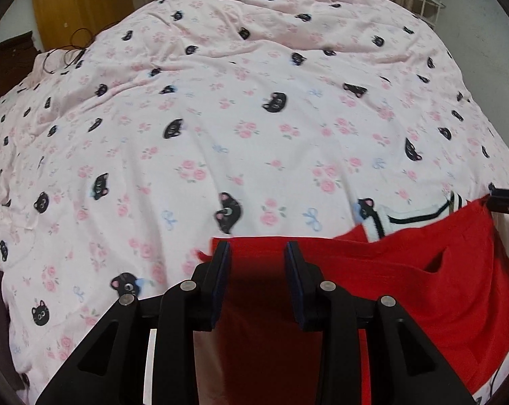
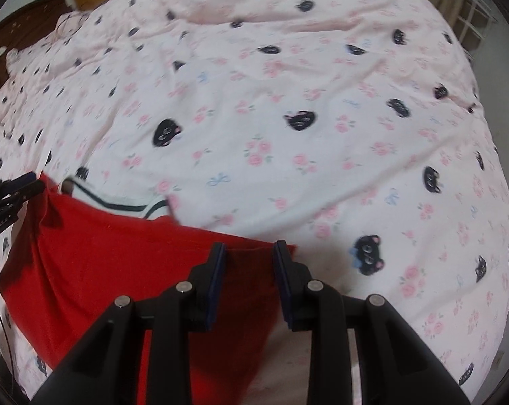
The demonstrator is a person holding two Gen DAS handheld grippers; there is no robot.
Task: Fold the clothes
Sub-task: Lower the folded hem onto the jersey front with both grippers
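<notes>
A red garment (image 1: 406,280) with a white, black-striped collar (image 1: 409,217) hangs stretched between my two grippers above the bed. My left gripper (image 1: 257,249) has the garment's left top edge between its fingers, with a visible gap between the pads. My right gripper (image 2: 249,251) has the right top edge (image 2: 244,260) between its fingers in the same way. The red cloth (image 2: 102,263) sags toward the bed, and the collar (image 2: 119,202) shows behind it. Each gripper's tip shows at the edge of the other's view: the right gripper's tip (image 1: 505,200) and the left gripper's tip (image 2: 13,190).
The bed is covered by a pink quilt (image 1: 254,118) printed with black cat faces and roses; it also fills the right wrist view (image 2: 305,118). A wooden wardrobe (image 1: 82,3) and dark headboard (image 1: 8,60) stand far left. A white wire rack (image 1: 429,3) stands far right.
</notes>
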